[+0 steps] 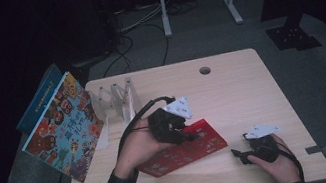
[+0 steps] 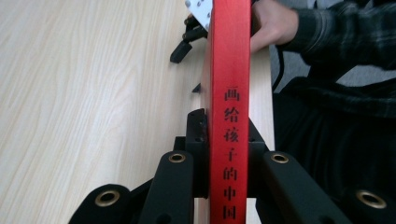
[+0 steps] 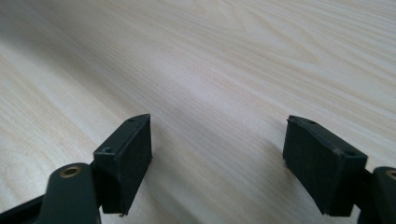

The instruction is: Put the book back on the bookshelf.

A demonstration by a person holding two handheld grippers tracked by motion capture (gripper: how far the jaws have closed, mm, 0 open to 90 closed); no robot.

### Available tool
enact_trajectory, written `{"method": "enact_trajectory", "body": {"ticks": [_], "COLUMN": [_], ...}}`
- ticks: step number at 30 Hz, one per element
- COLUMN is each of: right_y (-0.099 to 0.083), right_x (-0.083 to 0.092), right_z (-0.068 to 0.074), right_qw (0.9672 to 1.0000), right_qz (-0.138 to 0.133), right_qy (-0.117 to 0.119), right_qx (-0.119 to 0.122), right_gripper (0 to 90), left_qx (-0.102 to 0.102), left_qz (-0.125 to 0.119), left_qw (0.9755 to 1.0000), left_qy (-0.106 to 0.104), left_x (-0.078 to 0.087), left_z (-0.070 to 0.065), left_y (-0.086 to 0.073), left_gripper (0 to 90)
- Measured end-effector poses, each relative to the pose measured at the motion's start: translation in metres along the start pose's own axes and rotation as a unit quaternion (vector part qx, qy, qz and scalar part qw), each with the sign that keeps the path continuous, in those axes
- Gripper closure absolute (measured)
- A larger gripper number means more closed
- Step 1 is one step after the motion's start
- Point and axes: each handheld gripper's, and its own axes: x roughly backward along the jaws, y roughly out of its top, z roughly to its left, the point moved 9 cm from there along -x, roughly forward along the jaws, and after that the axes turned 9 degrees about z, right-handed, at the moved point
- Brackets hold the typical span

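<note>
A thin red book [image 1: 182, 151] with black characters on its spine [image 2: 229, 56] is tilted over the front middle of the wooden table [image 1: 231, 89]. My left gripper [image 1: 186, 135] is shut on its upper edge. In the left gripper view the jaws [image 2: 227, 126] press on both sides of the spine. My right gripper [image 1: 239, 155] rests low near the table's front right, to the right of the book and apart from it. Its pads [image 3: 126, 158] stand wide open over bare wood with nothing between them. The right gripper [image 2: 184, 44] also shows beyond the book in the left gripper view.
A colourful picture book [image 1: 63, 129] leans tilted at the table's left edge, with a blue book [image 1: 40, 95] behind it. A clear slotted rack [image 1: 114, 100] stands beside them at the back left. A cable hole [image 1: 205, 70] is in the far edge.
</note>
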Motion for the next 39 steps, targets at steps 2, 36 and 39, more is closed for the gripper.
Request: {"method": "enact_trajectory", "body": {"ticks": [2, 36, 39], "right_y": [0.001, 0.002, 0.002], "right_x": [-0.001, -0.003, -0.003], "right_z": [-0.001, -0.001, -0.001], "right_qw": [1.0000, 1.0000, 1.0000], "right_qz": [0.002, 0.004, 0.004], "right_qy": [-0.001, 0.004, 0.005], "right_qx": [0.000, 0.008, 0.007], "right_gripper": [19.6, 16.5, 16.6], "left_qx": [0.006, 0.113, 0.120], "left_qz": [-0.014, -0.176, -0.185], "left_qw": [0.9999, 0.9747, 0.9720], "left_qy": [0.003, 0.080, 0.081], "left_x": [0.006, 0.094, 0.100], "left_z": [0.002, 0.032, 0.034], "left_y": [-0.004, -0.083, -0.089], "left_gripper": [79.7, 79.7, 79.7]}}
